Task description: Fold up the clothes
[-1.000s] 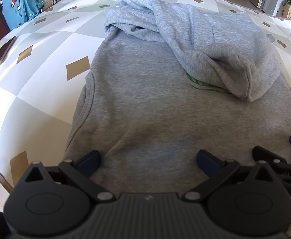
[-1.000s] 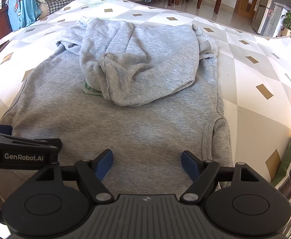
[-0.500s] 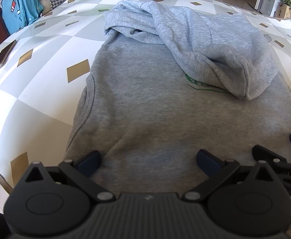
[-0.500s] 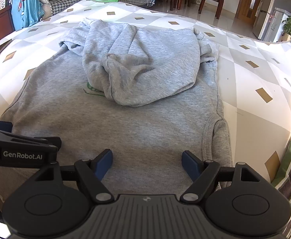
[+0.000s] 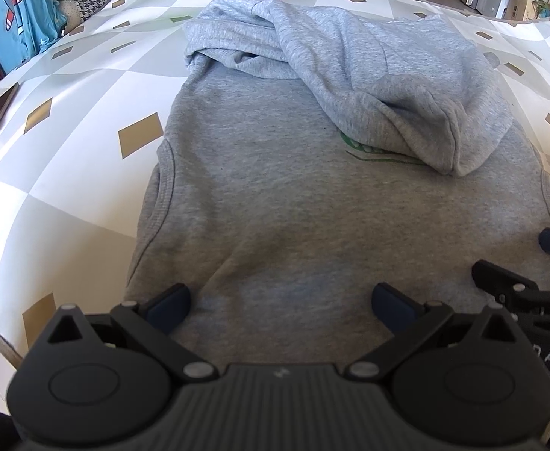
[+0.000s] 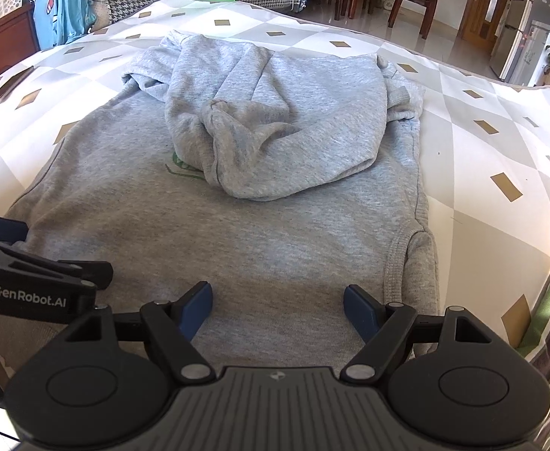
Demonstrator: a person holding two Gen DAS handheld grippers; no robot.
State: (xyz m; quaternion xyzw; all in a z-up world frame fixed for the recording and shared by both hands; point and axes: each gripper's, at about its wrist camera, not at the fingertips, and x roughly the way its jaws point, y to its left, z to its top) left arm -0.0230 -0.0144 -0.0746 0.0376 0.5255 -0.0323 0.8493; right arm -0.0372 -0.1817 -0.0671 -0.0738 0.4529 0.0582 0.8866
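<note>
A grey fleece hooded sweatshirt lies flat on the white diamond-patterned tabletop, hood folded over its chest; the left gripper and right gripper hover above its hem, jaws spread and empty

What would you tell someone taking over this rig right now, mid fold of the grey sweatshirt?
Left gripper: open, empty, over the near hem.
Right gripper: open, empty, beside it over the same hem.
Grey sweatshirt: lies flat on the patterned cover, hem toward you.
Done: sleeves and top are folded in over the chest, partly hiding the green print.
Left: probably pinch the hem with both grippers and fold it up over the sleeves, then tidy the bundle.
</note>
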